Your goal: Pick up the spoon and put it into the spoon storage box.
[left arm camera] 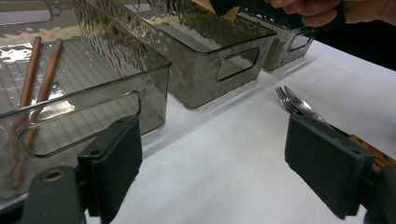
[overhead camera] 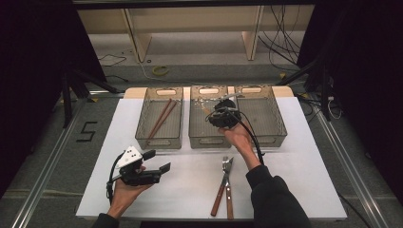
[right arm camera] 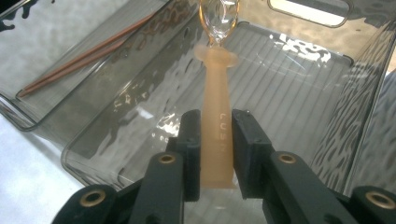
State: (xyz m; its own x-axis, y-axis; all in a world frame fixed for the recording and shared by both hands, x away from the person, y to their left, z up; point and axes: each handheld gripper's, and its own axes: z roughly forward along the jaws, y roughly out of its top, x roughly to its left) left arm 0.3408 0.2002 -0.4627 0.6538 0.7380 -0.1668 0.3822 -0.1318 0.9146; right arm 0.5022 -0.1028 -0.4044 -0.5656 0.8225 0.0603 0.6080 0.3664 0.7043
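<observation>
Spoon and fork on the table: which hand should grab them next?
Probably left. The left gripper is open and aimed at the spoon and fork; the right gripper is busy holding a utensil over the middle bin.

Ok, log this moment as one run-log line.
right gripper: shut on utensil handle | over: middle bin | left gripper: open, idle | table: fork and spoon

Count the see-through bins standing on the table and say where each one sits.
3, side by side along the table's far edge: the left bin holds chopsticks, the middle bin has the right gripper over it, and the right bin stands beside it.
</observation>
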